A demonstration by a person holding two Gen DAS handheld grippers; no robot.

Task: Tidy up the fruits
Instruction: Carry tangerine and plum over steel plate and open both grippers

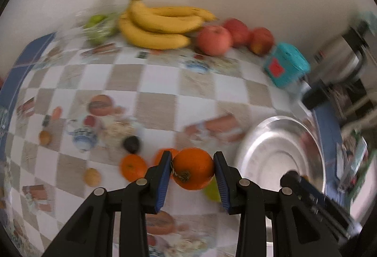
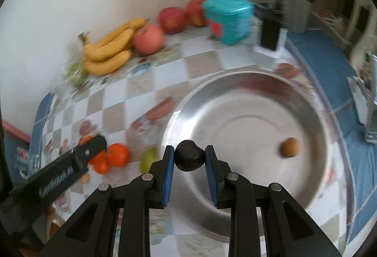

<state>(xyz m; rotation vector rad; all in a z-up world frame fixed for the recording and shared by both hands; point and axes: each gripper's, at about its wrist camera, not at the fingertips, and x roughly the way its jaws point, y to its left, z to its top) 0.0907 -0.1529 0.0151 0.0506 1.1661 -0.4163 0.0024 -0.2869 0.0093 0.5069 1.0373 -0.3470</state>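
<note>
My left gripper (image 1: pixel 192 162) is shut on an orange (image 1: pixel 193 168), held above the checkered tablecloth. Two more oranges (image 1: pixel 133 167) lie just left of it, and a green fruit (image 1: pixel 212 190) lies below it. My right gripper (image 2: pixel 189 157) is shut on a small dark fruit (image 2: pixel 188 158) over the left rim of the steel bowl (image 2: pixel 306 97). A small brown fruit (image 2: pixel 290 147) lies inside the bowl. The left gripper also shows in the right wrist view (image 2: pixel 94 146), beside the oranges (image 2: pixel 117 154). The bowl also shows in the left wrist view (image 1: pixel 278 139).
Bananas (image 1: pixel 160 26), three red apples (image 1: pixel 214 40) and green fruit (image 1: pixel 99 26) lie along the back wall. A teal box (image 1: pixel 286 65) and a kettle (image 1: pixel 339 57) stand at the right. Small dark (image 1: pixel 132 144) and brown fruits (image 1: pixel 92 177) lie on the cloth.
</note>
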